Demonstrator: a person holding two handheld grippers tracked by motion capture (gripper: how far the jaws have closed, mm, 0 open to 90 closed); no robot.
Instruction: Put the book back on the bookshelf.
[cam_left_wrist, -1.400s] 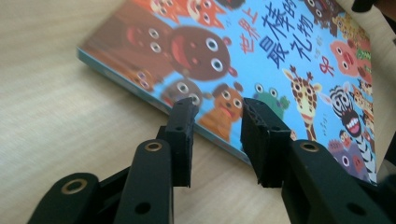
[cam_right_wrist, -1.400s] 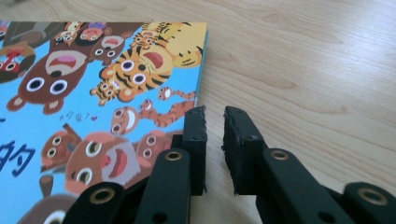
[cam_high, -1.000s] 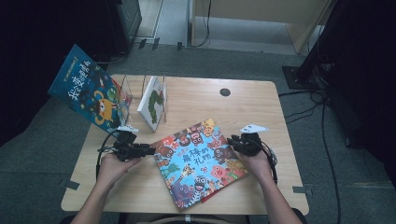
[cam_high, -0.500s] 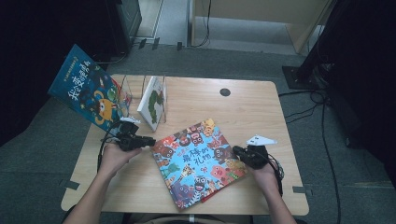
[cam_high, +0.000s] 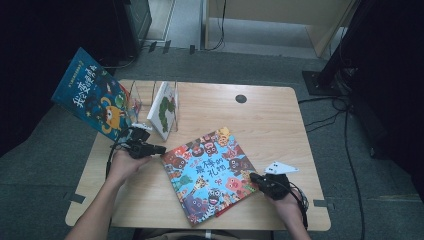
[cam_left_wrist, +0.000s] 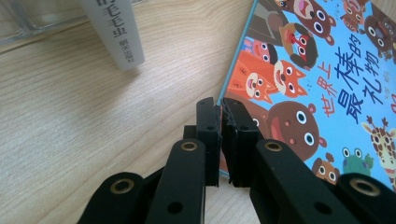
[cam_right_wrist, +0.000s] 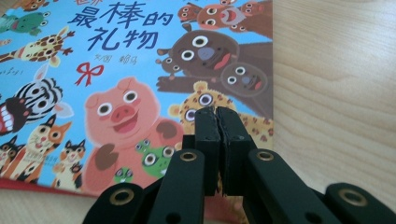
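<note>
- Picture book (cam_high: 210, 175) with cartoon animals and a blue cover lies flat, face up, on the wooden table (cam_high: 270, 120), skewed to the table edges, on the person's side of the middle.
- Left gripper (cam_high: 159, 149) at the book's left corner, held in the left hand (cam_high: 125, 162). In the left gripper view its jaws have just been closing and now meet; the tips (cam_left_wrist: 223, 116) sit right at the book's edge (cam_left_wrist: 327, 70). Cannot tell whether the cover edge is pinched between them; reads as closed on nothing.
- Right gripper (cam_high: 254, 177) at the book's right edge, tips over the cover, right hand (cam_high: 285, 200) behind it. In the right gripper view its jaws (cam_right_wrist: 215, 122) have just been closing and now press together, nothing between, above the leopard drawing on the book (cam_right_wrist: 140, 93).
- White book (cam_high: 165, 110) stands upright in a clear rack (cam_high: 145, 95), beyond the picture book's left corner; its spine (cam_left_wrist: 114, 32) shows in the left gripper view.
- Dark blue book (cam_high: 92, 100) leans tilted off the table's left edge, farther left of the picture book than the white one.
- Small black round hole (cam_high: 241, 99) in the tabletop, beyond the picture book, well apart.
</note>
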